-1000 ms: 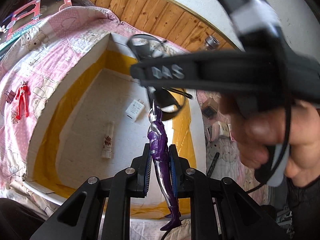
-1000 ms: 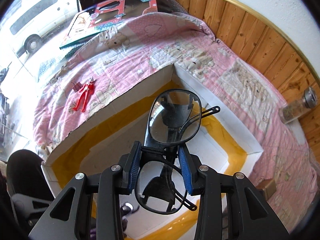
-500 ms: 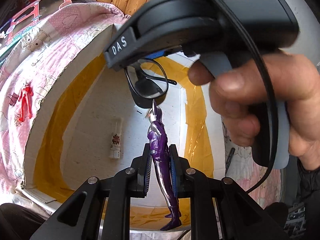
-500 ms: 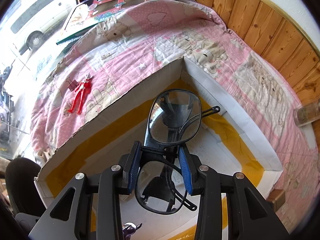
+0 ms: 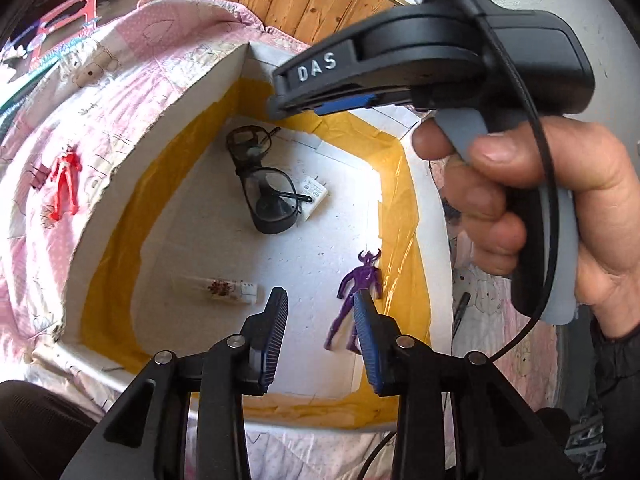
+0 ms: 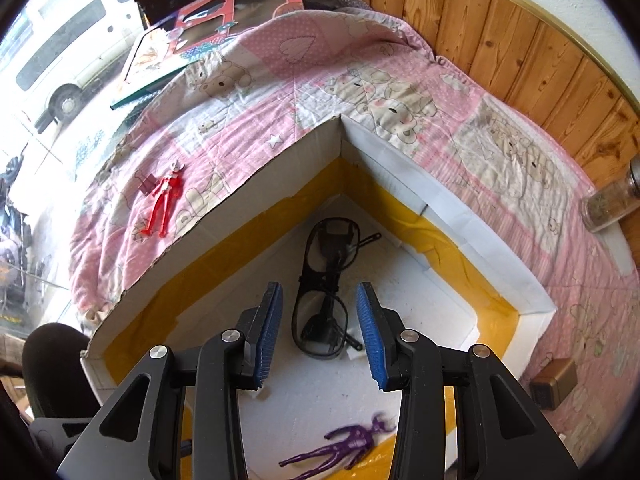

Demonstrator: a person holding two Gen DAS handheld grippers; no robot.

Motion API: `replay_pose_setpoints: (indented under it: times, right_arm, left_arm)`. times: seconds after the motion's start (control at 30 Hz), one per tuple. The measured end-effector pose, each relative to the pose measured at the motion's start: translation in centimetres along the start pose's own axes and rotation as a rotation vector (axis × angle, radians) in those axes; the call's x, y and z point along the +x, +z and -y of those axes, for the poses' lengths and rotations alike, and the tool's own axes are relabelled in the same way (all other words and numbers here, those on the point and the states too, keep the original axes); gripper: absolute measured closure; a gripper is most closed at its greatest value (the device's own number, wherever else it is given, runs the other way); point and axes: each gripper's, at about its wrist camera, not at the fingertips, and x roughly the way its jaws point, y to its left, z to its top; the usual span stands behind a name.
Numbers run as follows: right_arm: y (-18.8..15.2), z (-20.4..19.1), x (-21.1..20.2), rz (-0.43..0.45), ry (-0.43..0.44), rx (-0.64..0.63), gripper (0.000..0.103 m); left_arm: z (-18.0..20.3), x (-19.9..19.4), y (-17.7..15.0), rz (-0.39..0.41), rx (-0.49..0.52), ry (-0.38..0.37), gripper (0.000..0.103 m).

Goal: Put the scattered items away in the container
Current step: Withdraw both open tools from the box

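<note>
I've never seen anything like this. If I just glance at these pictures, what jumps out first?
Probably the big white box with yellow tape lining its inside, set on a pink teddy-bear quilt. On its floor lie black glasses near the far corner and a purple toy figure closer in, under two open hand-held grippers, the left and the right. A red toy figure lies outside on the quilt, to the box's left.

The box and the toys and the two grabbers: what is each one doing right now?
Left hand-held gripper: open, empty.
Right hand-held gripper: open, empty.
Glasses: folded, lying in the box.
Purple figure: lying flat in the box.
Red figure: lying on the blanket, outside the box.
Foam box: open-topped.
</note>
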Motion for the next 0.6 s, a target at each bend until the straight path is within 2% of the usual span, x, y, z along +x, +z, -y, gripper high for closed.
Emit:
replay_pose_setpoints:
  times: [0.37, 0.6]
  right_arm:
    - [-3.3, -0.9, -3.4, 0.027, 0.029, -0.001, 0.062]
    - [-5.2, -1.5, -6.0, 0.061, 0.052, -0.007, 0.062]
  left_arm:
    - [2.4, -4.6, -1.8, 0.087, 0.111, 0.078, 0.067]
    - [3.7, -6.2, -2.6, 0.112, 0.137, 0.085, 0.067]
